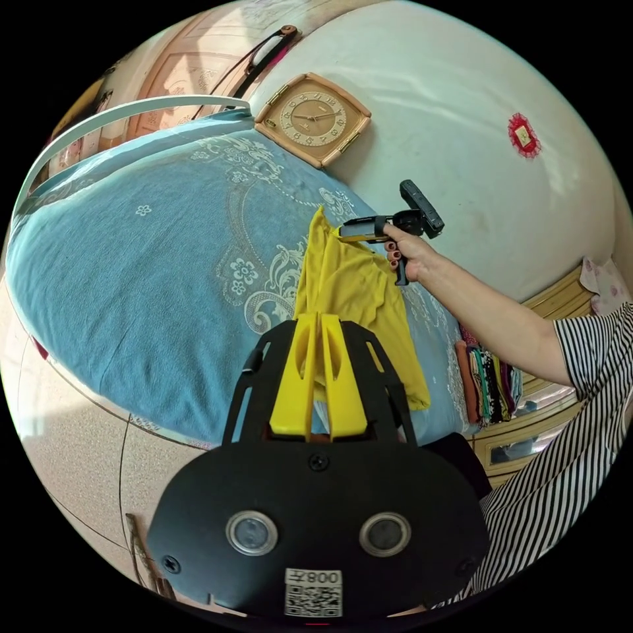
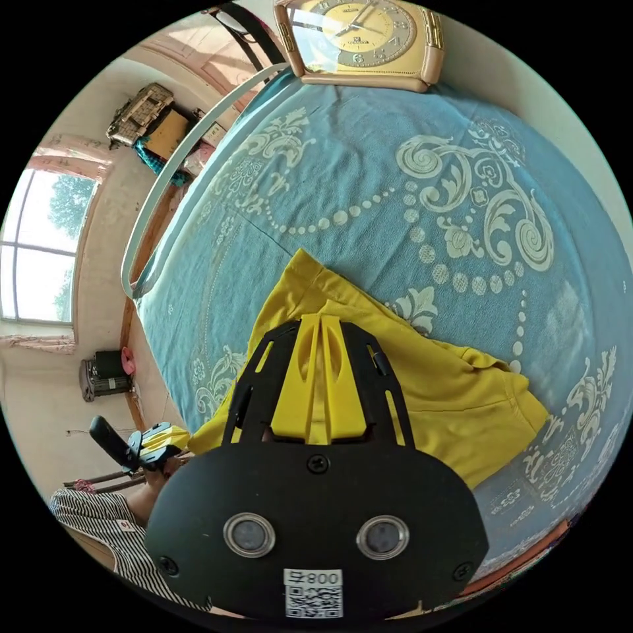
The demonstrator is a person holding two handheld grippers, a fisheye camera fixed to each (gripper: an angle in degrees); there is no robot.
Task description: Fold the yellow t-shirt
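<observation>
One yellow t-shirt (image 1: 356, 290) is lying on the blue bedspread (image 1: 132, 277), and two grippers are holding it. In the left gripper view, the left gripper (image 1: 321, 323) is pressing both yellow jaws together on the near edge of the shirt, at 6 o'clock from the cloth's middle. The right gripper (image 1: 349, 231) is coming in at 1 o'clock, held by one hand (image 1: 409, 254), and its jaws are closing on the far corner of the shirt. In the right gripper view, the right gripper (image 2: 321, 326) is clamping the shirt (image 2: 455, 402) too, and the left gripper (image 2: 158, 438) is showing at 8 o'clock, at the shirt's other end.

One clock (image 1: 313, 119) is leaning against the wall at 12 o'clock. One stack of folded clothes (image 1: 488, 386) is sitting at 4 o'clock, near the shirt's edge. The bedspread is staying open and flat toward 9 and 10 o'clock, up to the white rail (image 1: 119, 115) at its border.
</observation>
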